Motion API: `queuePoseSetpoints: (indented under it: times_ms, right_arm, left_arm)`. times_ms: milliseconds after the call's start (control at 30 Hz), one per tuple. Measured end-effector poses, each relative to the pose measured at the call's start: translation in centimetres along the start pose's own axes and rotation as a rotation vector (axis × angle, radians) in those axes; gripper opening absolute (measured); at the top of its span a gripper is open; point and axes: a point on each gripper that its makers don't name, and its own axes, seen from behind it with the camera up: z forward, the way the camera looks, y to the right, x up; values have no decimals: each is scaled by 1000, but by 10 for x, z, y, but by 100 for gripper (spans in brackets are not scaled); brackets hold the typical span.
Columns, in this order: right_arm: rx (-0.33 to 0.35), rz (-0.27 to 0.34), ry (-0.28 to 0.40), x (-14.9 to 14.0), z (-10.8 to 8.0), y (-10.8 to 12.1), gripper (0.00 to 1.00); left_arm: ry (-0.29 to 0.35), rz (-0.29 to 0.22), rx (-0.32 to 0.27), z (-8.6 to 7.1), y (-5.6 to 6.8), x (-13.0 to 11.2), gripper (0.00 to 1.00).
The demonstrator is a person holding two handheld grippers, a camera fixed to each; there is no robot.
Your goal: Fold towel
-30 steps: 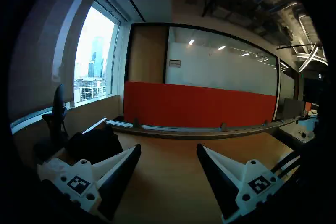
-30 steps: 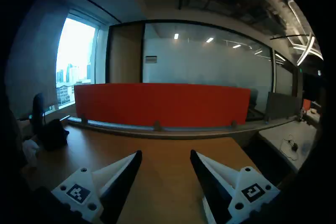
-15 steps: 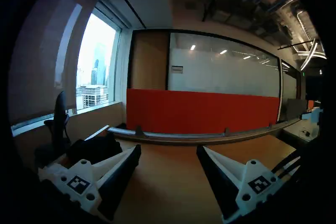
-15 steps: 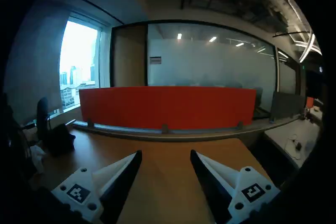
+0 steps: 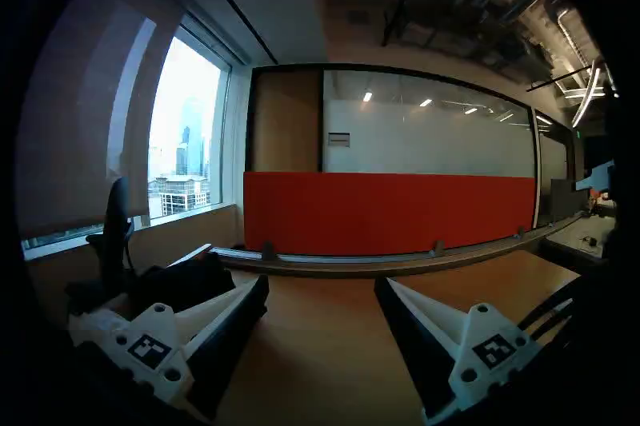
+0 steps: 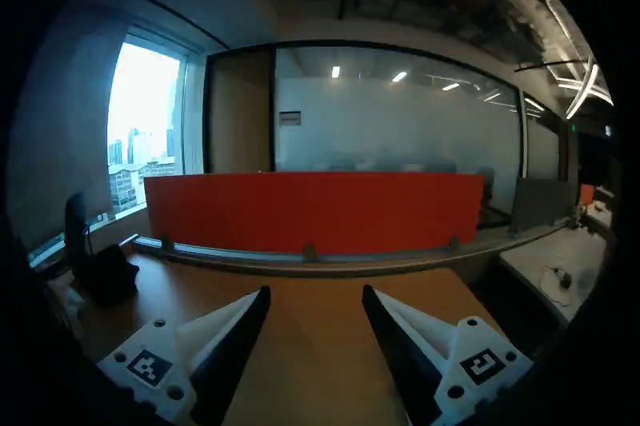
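- Dark bundle (image 5: 180, 282) at far left of the worktop (image 5: 320, 354); bag or cloth, cannot tell. Where the towel lies: cannot tell.
- Left claw (image 5: 322, 288): wide, empty, over bare wood. Versus 1 s ago, its view has pitched up and the orange divider (image 5: 384, 214) sits lower.
- Right claw (image 6: 314, 292): wide, empty, with the same upward tilt but smaller.
- Judgement: both are raised with nothing grasped, so the fold is either finished or not begun.
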Motion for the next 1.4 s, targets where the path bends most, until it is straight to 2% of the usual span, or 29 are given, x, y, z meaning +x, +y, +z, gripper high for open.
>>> queuePoseSetpoints:
  times_ms: [300, 700, 900, 1100, 1400]
  right_arm:
    - [-23, 59, 31, -7, 0, 13, 89]
    - [-23, 49, 72, -25, -1, 8, 89]
    - [-13, 47, 73, -37, 3, 1, 89]
    - [-1, 28, 70, -43, 6, -6, 89]
    - [4, 25, 66, -50, 8, -8, 89]
  left_arm:
    - [13, 10, -8, -1, 3, -37, 98]
    - [34, 19, -19, -1, 2, -90, 98]
    - [33, 4, -14, -2, -1, -112, 98]
    - [28, -4, -10, -2, -3, -129, 98]
    - [29, -16, -2, -1, -7, -138, 98]
